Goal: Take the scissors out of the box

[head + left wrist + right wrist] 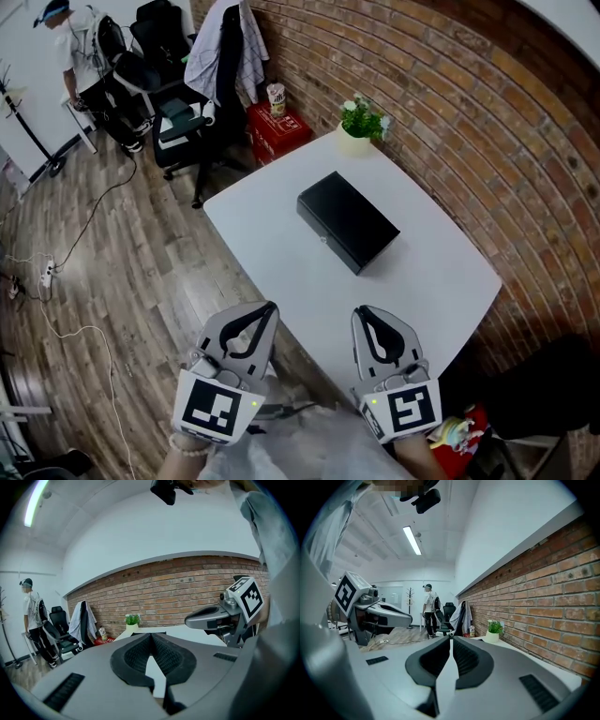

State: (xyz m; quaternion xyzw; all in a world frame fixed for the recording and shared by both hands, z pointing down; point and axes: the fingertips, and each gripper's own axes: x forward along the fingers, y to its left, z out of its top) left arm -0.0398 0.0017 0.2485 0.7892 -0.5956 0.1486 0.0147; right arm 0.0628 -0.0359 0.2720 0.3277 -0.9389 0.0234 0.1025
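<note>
Black and shut, the box (348, 222) sits on the counter (441, 277), well ahead of you; the scissors are unseen, likely inside. Your left tongs (272, 307) and right tongs (360, 312) are both closed, holding nothing. Prise it open single-handed and the box may skid away.

A white tabletop (281, 272) stands beside a red brick wall (450, 103). At its far corner there is a small potted plant (359, 124) in a pale pot. Just behind that corner, a red case (278, 133) sits low by the wall, with a tall cup (276, 97) on top. Near it stand black office chairs (173, 122), and a light shirt (225, 52) hangs by the wall. A person (80, 66) in a cap stands further away. A thin cable (89, 220) runs across the wooden floor (141, 309) to a white power strip (47, 274).
</note>
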